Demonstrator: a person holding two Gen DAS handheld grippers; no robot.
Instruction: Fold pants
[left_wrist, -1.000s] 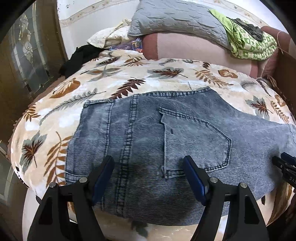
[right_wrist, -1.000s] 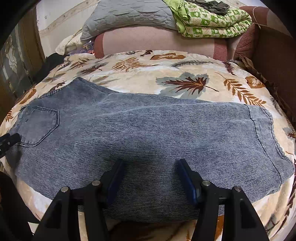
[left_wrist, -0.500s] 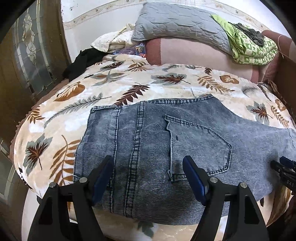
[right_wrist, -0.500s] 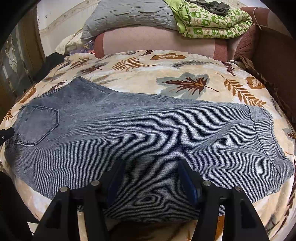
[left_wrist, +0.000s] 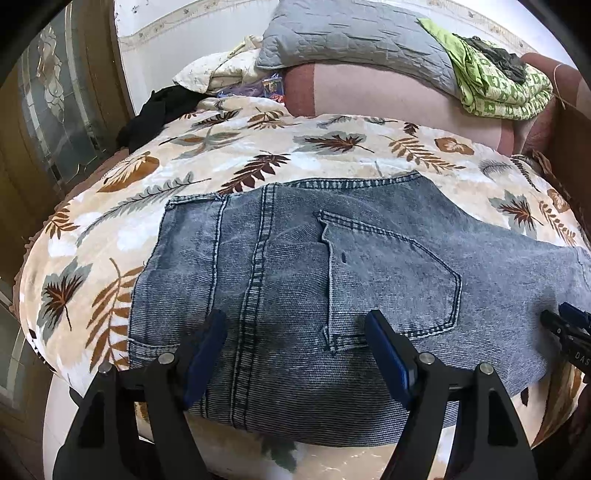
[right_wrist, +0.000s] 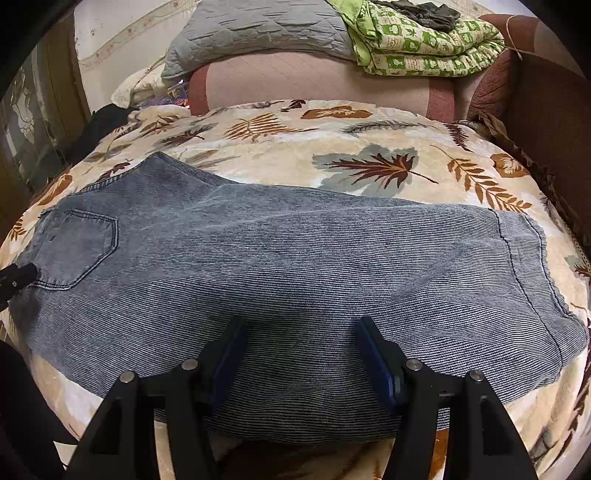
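Garment: jeans (right_wrist: 295, 266) lie flat across the leaf-print blanket (right_wrist: 369, 129), already doubled leg over leg, back pocket (left_wrist: 391, 280) up, waistband at the left, hems (right_wrist: 532, 280) at the right.
Left gripper (left_wrist: 295, 343): jaws wide, empty, above the seat near the close edge.
Right gripper (right_wrist: 299, 347): jaws wide, empty, above mid-leg.
Step, as judged: next fold, hems toward waist.
Advice: pinch both layers at the hem corners, lift low, carry evenly, align edges before release.

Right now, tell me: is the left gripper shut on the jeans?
No. The left gripper stands open over the jeans, its fingers apart, holding nothing.
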